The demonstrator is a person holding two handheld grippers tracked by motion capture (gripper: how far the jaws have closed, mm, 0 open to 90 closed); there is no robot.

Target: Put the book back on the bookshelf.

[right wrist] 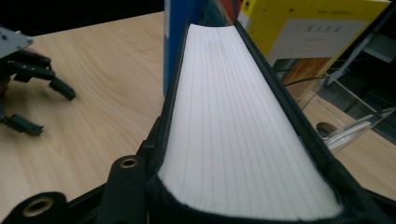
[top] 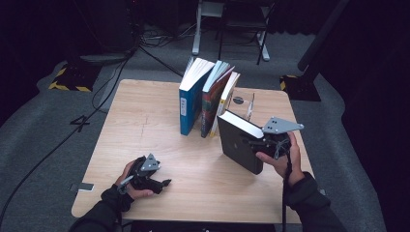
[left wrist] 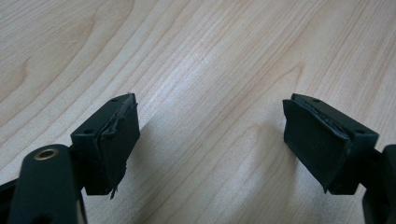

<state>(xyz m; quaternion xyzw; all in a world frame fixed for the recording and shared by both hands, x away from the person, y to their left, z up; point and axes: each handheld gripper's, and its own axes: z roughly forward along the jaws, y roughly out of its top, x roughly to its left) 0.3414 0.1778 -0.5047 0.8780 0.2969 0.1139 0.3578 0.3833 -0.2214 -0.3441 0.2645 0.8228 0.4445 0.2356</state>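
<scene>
I am clamping the black book (top: 240,142) in my right gripper (top: 267,141), lifted just in front of the leaning row of books (top: 207,96), not yet shelved. My left gripper (top: 153,182) is resting wide open and empty, well left of that row.

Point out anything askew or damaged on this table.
The three standing books lean rather than stand upright, tops tipped right toward the clear bookend. The left gripper has a frayed, peeling pad. The black book is tilted in the right gripper.
</scene>
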